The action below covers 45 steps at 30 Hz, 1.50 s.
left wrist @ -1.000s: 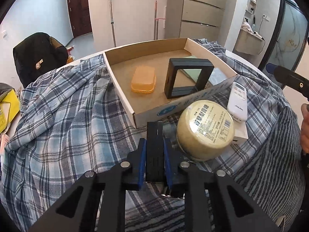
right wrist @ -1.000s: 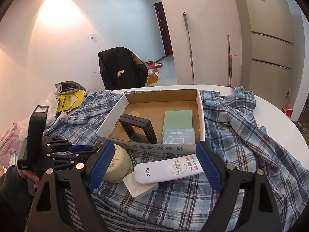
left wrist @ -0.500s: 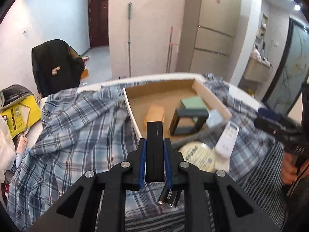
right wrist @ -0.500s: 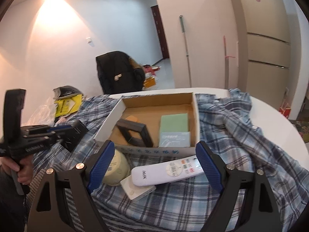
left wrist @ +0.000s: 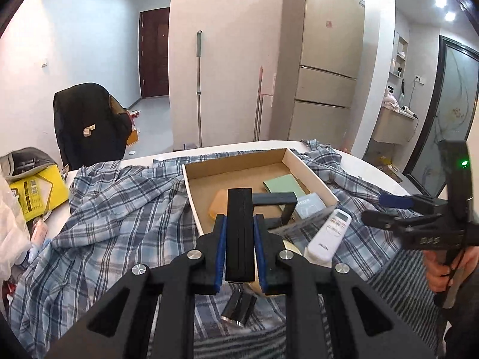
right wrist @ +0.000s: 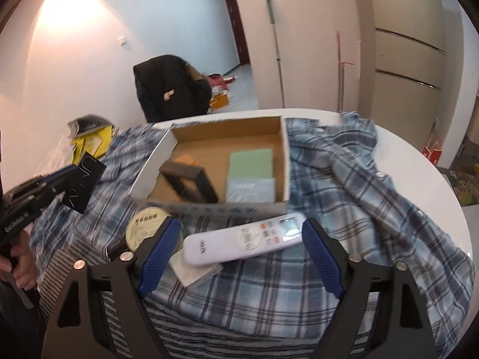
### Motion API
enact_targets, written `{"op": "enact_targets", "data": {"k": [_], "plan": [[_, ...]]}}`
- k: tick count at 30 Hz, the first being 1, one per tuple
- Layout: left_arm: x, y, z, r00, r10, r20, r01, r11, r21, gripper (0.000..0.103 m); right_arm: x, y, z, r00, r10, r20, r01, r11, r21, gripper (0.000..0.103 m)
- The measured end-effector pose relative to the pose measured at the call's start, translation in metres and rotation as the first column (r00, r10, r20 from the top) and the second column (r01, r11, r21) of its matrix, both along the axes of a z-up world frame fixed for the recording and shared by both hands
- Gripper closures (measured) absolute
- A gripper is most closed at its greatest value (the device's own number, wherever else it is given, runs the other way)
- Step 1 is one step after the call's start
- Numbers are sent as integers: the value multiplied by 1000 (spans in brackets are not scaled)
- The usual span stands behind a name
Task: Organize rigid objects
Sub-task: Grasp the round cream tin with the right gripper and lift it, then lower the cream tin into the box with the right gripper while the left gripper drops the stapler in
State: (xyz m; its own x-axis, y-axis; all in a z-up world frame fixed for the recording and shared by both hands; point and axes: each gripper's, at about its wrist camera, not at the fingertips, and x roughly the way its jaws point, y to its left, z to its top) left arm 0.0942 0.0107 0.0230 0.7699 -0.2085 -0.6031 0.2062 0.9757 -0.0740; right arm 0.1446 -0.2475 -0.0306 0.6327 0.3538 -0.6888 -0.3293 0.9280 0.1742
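Observation:
My left gripper [left wrist: 239, 233] is shut on a black rectangular block [left wrist: 239, 227] and holds it up above the cloth, in front of the cardboard box [left wrist: 191, 197]. The block also shows in the right wrist view [right wrist: 85, 184]. The box [right wrist: 209, 208] holds a black square frame [right wrist: 187, 184], an orange soap-like piece [left wrist: 218, 203], a green card [right wrist: 251, 163] and a grey booklet [right wrist: 250, 191]. My right gripper [right wrist: 239, 248] is open around a white remote [right wrist: 244, 237] that lies on the checked cloth. A round cream tin [right wrist: 145, 227] sits left of the remote.
A checked shirt [right wrist: 359, 203] covers the round white table [right wrist: 419, 155]. A small black metal piece [left wrist: 239, 311] lies on the cloth under my left gripper. A white flat pad [right wrist: 194, 270] lies under the remote. Yellow bags [left wrist: 33, 191] sit at the table's left.
My left gripper has lifted the black block up and away from the cloth. My right gripper has come lower and closer over the remote.

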Motion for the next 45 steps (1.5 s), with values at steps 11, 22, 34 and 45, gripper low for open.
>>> {"op": "enact_targets", "data": {"k": [11,22,34,45], "plan": [[-14,28,-11,999,48,-21,-48,999,12,85,4,92,-33,970,230,-76,-232,972,-30,28],[-6,45,-26,997,57,-48,-58,998,-4,84,11,128,-51,963,256,-85,-265,956,-123,28],[-5,35,-4,999,53,5,-53,998,24,84,9,117,-49,975,208,-79,-213,975,-61,30],[15,5,12,996,45,71,-49,997,64,84,28,64,30,993,34,116,-37,999,25,29]]}}
